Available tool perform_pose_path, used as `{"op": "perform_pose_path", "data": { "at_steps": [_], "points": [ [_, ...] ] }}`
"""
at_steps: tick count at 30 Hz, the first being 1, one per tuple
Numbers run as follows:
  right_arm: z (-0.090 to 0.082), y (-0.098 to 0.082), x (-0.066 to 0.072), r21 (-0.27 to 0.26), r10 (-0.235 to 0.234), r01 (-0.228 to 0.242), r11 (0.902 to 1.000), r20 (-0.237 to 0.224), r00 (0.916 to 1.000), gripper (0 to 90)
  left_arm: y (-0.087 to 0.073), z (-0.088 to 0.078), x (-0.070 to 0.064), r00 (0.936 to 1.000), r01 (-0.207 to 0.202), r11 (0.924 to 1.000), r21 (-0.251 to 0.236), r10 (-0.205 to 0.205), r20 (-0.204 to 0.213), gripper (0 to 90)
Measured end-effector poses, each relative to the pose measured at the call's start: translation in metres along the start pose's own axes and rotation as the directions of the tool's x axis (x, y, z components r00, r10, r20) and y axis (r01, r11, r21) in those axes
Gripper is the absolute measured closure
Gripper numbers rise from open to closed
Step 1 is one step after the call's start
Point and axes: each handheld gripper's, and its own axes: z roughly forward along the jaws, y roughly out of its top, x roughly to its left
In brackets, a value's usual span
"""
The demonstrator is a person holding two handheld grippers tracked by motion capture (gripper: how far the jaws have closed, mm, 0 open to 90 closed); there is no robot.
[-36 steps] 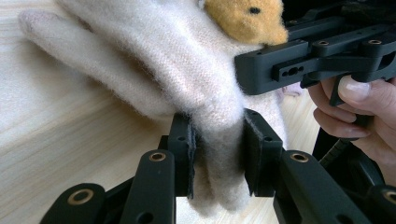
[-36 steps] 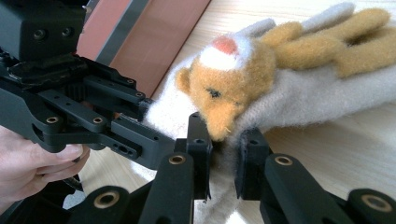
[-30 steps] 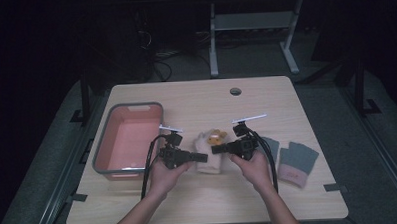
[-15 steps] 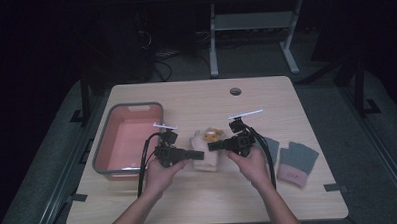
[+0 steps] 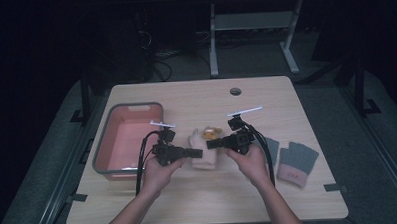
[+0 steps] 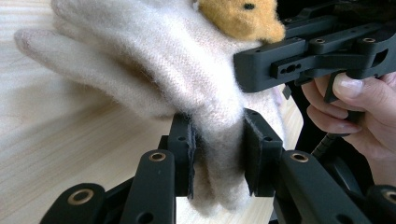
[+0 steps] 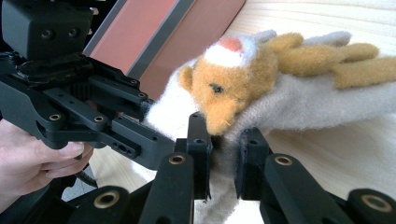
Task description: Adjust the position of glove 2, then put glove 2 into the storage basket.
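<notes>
Dark surroundings framed the tabletop (image 5: 289,199). Both grippers, left gripper (image 6: 216,156) and right gripper (image 7: 223,161), clamped the cream glove (image 5: 204,154) near the table's centre, beside the pink bin (image 5: 130,137). Since 1 second before, the glove had apparently lifted slightly; transfer looked imminent.

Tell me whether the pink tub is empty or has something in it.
Empty, as far as it shows: the pink tub has a bare floor in the high view, and the cream glove lies outside it on the table.
</notes>
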Motion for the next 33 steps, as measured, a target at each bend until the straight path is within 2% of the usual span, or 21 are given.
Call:
{"op": "perform_pose_path", "data": {
  "at_steps": [9,16,33],
  "points": [
    [0.000,0.004,0.001,0.000,0.000,0.000,1.0000,-0.002,1.0000,78.8,0.002,-0.004,0.000,1.0000,-0.008,1.0000,-0.005,0.008,-0.002,68.1],
    [-0.001,0.006,0.003,-0.003,0.006,-0.006,1.0000,-0.021,0.9998,78.8,0.004,-0.009,-0.001,0.9999,-0.008,0.9999,-0.006,0.009,0.009,68.2],
    [-0.006,0.031,0.020,-0.023,-0.016,0.015,0.9996,-0.033,0.9993,79.0,0.020,-0.032,-0.007,0.9997,-0.021,0.9987,-0.047,0.022,0.013,68.4]
  ]
}}
